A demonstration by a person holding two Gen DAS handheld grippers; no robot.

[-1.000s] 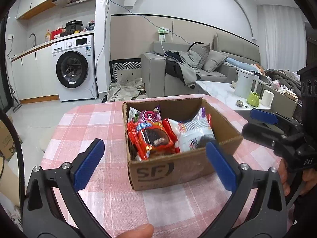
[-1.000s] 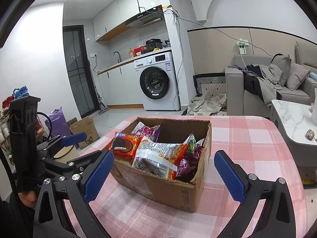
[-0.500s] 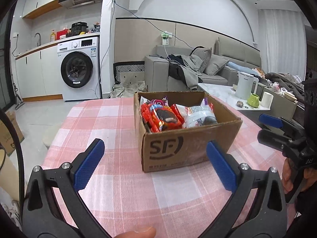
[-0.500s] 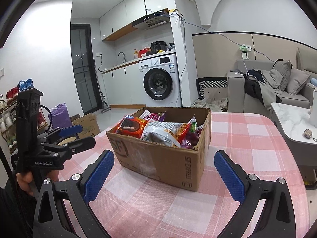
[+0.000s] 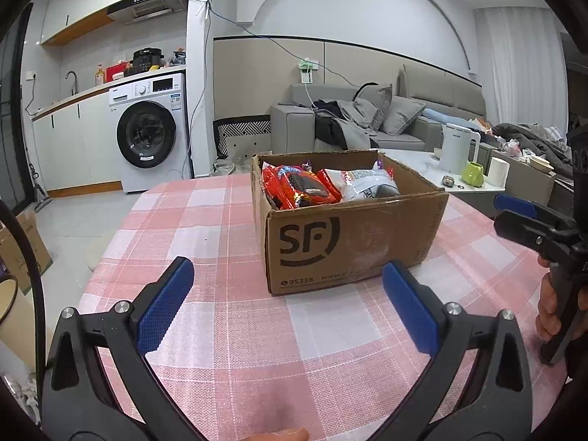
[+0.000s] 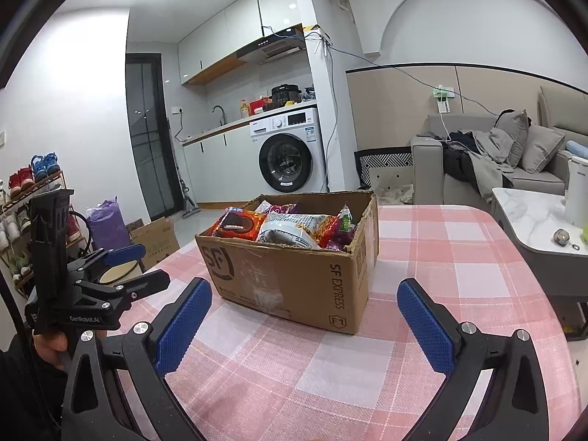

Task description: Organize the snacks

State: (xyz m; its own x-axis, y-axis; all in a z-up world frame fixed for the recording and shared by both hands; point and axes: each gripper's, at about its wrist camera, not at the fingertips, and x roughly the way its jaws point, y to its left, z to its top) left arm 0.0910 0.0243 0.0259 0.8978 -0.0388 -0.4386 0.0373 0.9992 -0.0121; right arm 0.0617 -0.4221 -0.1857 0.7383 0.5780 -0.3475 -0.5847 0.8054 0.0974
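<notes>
A brown cardboard box (image 5: 349, 242) marked SF stands on the pink checked tablecloth (image 5: 228, 330); it also shows in the right wrist view (image 6: 290, 275). It holds several snack packets: a red cookie pack (image 5: 301, 191) (image 6: 239, 224) and a white-grey bag (image 5: 371, 183) (image 6: 294, 228). My left gripper (image 5: 288, 305) is open and empty, in front of the box. My right gripper (image 6: 305, 319) is open and empty, also short of the box. Each gripper shows in the other's view, the right one (image 5: 529, 220) and the left one (image 6: 125, 272).
The round table edge drops off at left (image 5: 106, 257). A low marble side table (image 6: 533, 220) with a kettle (image 5: 457, 147) stands to the right. A sofa (image 5: 367, 125), a washing machine (image 5: 150, 136) and floor boxes (image 6: 154, 239) lie beyond.
Both grippers have pulled back and lowered from above the box, so it now looks farther off and is seen more from the side. Both stay open and empty.
</notes>
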